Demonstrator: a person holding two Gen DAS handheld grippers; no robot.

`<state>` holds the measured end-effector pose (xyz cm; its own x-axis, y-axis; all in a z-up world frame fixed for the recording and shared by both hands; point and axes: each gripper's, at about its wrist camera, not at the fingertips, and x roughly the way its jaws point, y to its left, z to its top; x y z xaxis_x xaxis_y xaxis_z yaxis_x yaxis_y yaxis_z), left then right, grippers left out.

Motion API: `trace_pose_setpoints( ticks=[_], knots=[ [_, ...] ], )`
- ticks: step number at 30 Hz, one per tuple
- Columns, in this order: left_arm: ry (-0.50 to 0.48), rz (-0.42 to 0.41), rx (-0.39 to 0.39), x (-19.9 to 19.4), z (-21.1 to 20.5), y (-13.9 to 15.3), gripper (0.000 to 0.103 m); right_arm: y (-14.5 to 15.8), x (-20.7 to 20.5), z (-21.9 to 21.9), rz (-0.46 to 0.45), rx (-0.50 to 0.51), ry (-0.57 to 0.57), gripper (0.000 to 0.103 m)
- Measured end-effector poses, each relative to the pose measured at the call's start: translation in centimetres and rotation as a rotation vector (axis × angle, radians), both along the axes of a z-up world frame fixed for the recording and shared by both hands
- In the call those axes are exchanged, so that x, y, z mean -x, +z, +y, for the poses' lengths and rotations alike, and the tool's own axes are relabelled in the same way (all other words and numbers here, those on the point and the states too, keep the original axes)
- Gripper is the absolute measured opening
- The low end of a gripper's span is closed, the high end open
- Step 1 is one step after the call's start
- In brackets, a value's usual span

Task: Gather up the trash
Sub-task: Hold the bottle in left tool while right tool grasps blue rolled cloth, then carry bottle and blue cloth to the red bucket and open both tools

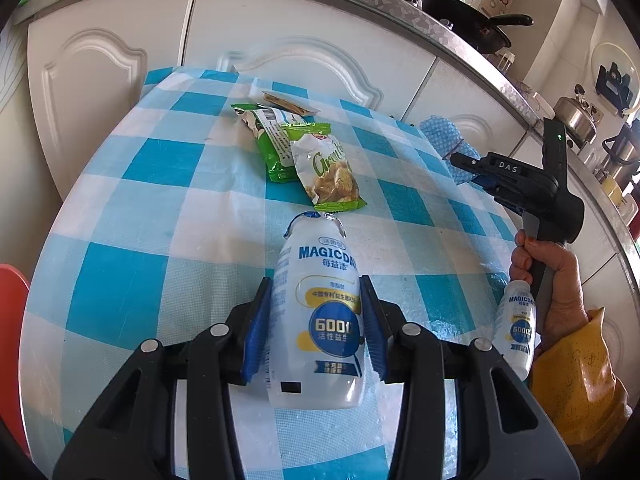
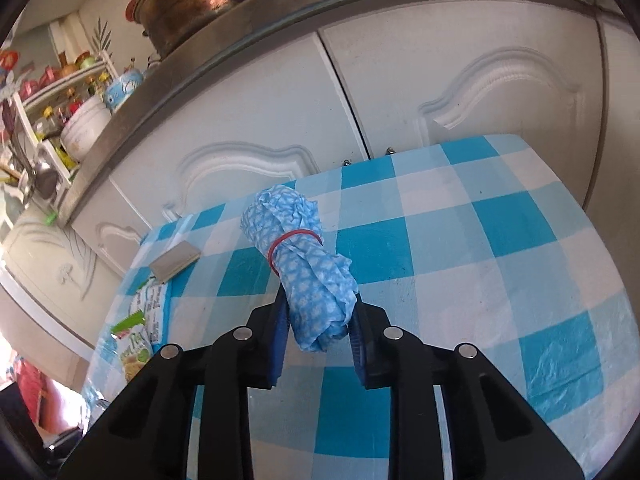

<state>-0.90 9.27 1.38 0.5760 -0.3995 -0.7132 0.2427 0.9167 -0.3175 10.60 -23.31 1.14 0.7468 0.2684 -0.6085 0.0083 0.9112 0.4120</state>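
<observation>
My left gripper (image 1: 316,280) is shut on a white MAGICDAY drink bottle (image 1: 320,320), its blue pads pressing both sides and its torn foil top pointing away from me. My right gripper (image 2: 320,300) is shut on a rolled blue patterned cloth (image 2: 304,256) bound by a red rubber band (image 2: 294,236). In the left wrist view that gripper (image 1: 464,162) is at the table's right side with the cloth (image 1: 440,132) at its tips. Two green snack wrappers (image 1: 328,172) (image 1: 272,140) and a brown sachet (image 1: 288,104) lie beyond the bottle. A second bottle (image 1: 516,324) is beside the person's hand (image 1: 552,280).
A blue-and-white checked tablecloth (image 1: 160,240) covers the table, which stands against white cabinet doors (image 1: 304,28). Above them a counter holds a black pan (image 1: 472,20) and a kettle (image 1: 576,116). A red chair edge (image 1: 10,300) shows at the left. A small flat packet (image 2: 176,264) lies near the table's left edge.
</observation>
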Motion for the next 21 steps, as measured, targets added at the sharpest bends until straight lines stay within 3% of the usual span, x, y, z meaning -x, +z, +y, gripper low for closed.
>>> trace_pose_setpoints(
  ticks=[4, 10, 13, 21],
  knots=[
    [0.006, 0.000, -0.001, -0.1, 0.1, 0.0, 0.043, 1.0, 0.1, 1.6, -0.061, 0.032, -0.026, 0.028],
    [0.010, 0.000, 0.003, 0.0, 0.1, 0.0, 0.043, 2.0, -1.5, 5.5, -0.125, -0.017, 0.030, 0.028],
    [0.013, 0.000, 0.005, 0.0, 0.1, 0.0, 0.043, 3.0, -0.9, 7.1, -0.167, 0.030, 0.050, 0.028],
    [0.021, -0.012, 0.018, 0.2, 0.4, 0.1, 0.043, 3.8, 1.6, 4.4, -0.175, 0.040, -0.021, 0.028]
  ],
)
